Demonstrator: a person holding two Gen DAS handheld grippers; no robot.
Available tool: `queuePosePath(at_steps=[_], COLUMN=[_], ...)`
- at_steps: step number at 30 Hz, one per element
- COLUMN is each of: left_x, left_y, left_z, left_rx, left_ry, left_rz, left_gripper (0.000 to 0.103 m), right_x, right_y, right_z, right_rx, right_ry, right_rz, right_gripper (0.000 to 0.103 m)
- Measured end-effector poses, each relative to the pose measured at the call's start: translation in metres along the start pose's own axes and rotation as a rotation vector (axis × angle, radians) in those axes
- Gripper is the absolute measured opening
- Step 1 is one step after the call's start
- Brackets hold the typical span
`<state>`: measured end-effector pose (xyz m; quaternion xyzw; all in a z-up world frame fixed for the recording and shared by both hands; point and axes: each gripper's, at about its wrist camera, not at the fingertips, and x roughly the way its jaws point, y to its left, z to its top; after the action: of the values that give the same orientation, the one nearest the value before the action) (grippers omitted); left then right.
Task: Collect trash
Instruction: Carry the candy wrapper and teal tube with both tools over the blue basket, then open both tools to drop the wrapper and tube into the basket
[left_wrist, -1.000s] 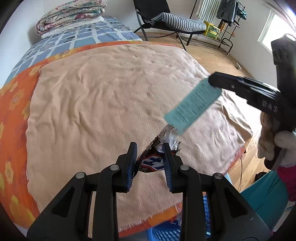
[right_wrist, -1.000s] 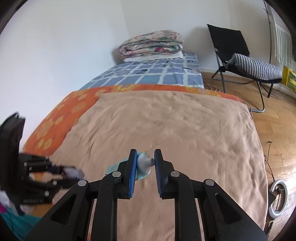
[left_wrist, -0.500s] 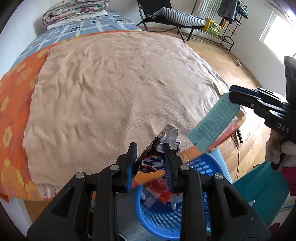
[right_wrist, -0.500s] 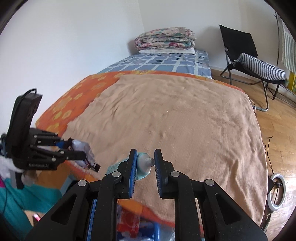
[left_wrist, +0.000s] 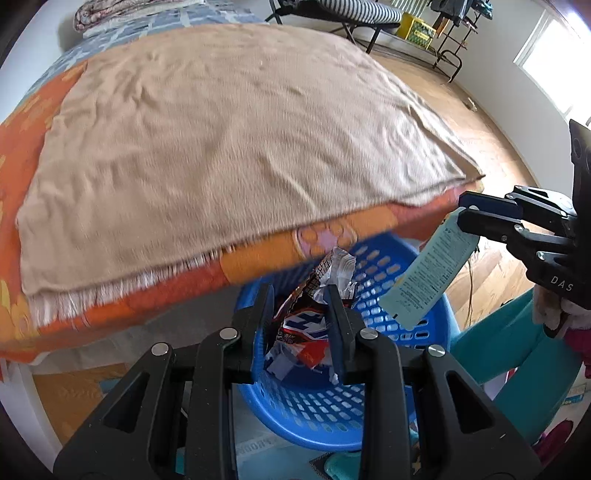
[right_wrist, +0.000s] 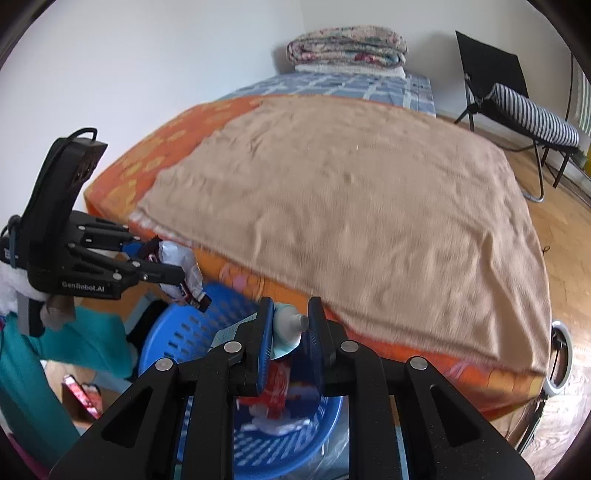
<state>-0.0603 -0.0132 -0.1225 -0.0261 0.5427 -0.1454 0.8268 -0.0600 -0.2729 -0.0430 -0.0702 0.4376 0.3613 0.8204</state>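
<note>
With both loads over the blue basket at lower centre, left claw gripped the wrapper, right claw the tube; I judged releasing low, inside the rim, best.

Bed w/ orange flower-print sheet; wide tan fringed blanket spread flat over most of it, wrinkled, fringe hanging at near edge. Blue-white checked cover at far end, folded floral quilt stack on top of that. Wooden plank floor beside bed; round blue perforated plastic basket stands at bed's foot, wrappers inside.
</note>
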Motion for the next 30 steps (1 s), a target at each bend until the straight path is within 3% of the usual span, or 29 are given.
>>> queuePosePath(at_steps=[10, 30], left_x=[0.024, 0.055], left_y=[-0.007, -0.022], left_z=[-0.027, -0.044], left_rx=[0.017, 0.067], left_ry=[0.063, 0.158], left_rz=[0.008, 0.033], left_gripper=[0.027, 0.028], right_x=[0.021, 0.046], right_y=[0.008, 0.01], right_z=[-0.026, -0.045], right_rx=[0.01, 0.052], right_ry=[0.086, 0.205], right_rz=[0.022, 0.049], right_gripper=[0.017, 0.017])
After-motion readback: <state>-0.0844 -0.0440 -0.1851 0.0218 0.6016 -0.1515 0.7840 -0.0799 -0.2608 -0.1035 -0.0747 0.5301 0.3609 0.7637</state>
